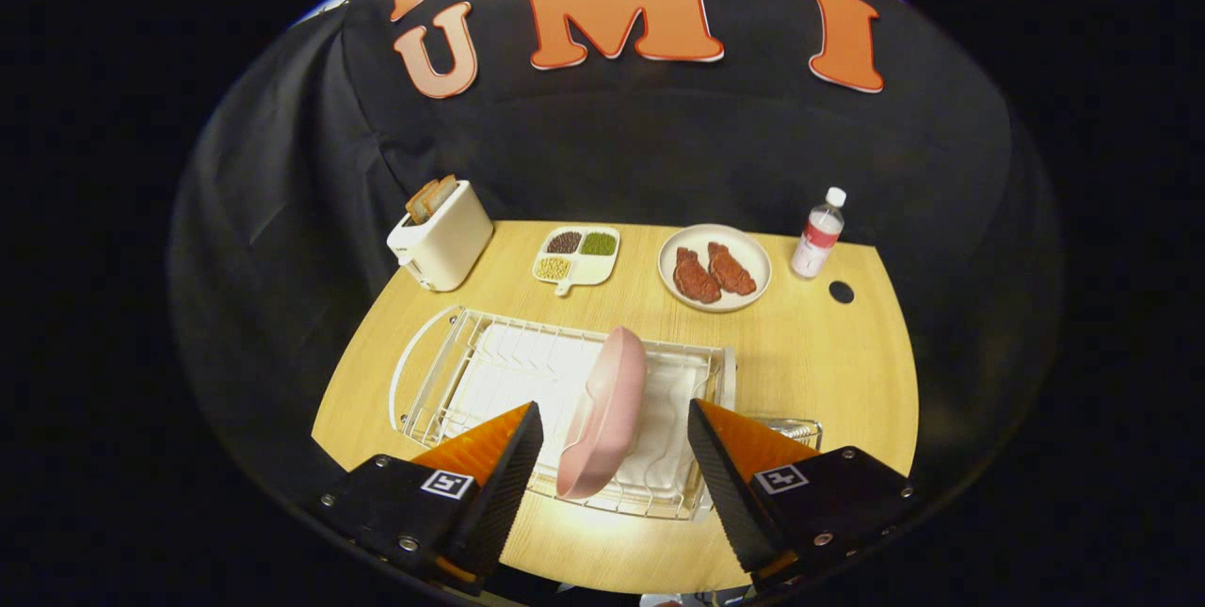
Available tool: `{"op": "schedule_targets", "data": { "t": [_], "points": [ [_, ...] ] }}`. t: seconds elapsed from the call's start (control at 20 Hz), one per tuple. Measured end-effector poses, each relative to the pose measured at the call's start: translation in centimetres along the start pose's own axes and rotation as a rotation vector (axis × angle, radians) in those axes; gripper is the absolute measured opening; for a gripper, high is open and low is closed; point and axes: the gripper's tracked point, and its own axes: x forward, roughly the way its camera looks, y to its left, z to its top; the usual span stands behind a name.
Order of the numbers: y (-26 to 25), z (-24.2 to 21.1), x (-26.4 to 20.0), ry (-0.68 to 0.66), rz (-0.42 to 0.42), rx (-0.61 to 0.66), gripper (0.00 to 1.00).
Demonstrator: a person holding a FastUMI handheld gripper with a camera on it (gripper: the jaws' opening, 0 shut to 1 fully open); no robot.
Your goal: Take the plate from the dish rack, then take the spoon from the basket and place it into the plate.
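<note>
One pink plate (pixel 605 414) is standing on its edge in the white wire dish rack (pixel 442 372), and it is sitting between the two fingers of the gripper (pixel 615 438) without either finger touching it. The fingers are spread wide apart, gripping nothing, with a clear gap on each side of the plate. The plate's long axis is running from near the fingers away toward the far side of the table (pixel 828 372), leaning slightly to the right at its far end; its rim is facing the camera, and its hollow face appears to be turning toward the left. The main risk is a glancing grip: if the fingers are closing off-centre on the curved rim, the plate is likely to twist, slip back into the wires, or drag the rack along. A second risk is the rim catching a wire while lifting. The corner of a wire basket (pixel 791 426) is showing just behind the right finger; whether a spoon is lying in it cannot be told. Beyond the rack, a toaster (pixel 442 235), a divided dish of beans (pixel 577 255), a plate of meat (pixel 714 266) and a bottle (pixel 818 234) are standing well apart along the far edge.
</note>
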Motion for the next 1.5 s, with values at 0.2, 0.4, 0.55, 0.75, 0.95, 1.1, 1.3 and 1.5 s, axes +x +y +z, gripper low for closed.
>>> {"op": "schedule_targets", "data": {
  "t": [0.2,0.4,0.55,0.75,0.95,1.1,1.3,1.5],
  "points": [
    [-0.2,-0.4,2.5,0.081,-0.013,0.0,0.88],
    [-0.2,-1.1,4.7,0.15,-0.046,-0.002,0.8],
    [-0.4,-1.9,5.9,0.207,-0.092,0.029,0.68],
    [0.4,-3.0,7.1,0.274,-0.104,0.016,0.61],
    [0.3,-3.9,8.0,0.317,-0.132,0.041,0.52],
    [0.4,-3.8,7.6,0.331,-0.127,0.087,0.37],
    [-0.6,-2.8,6.3,0.283,-0.149,0.158,0.33],
    [-0.8,-1.9,4.2,0.253,-0.13,0.168,0.32]
  ]
}}
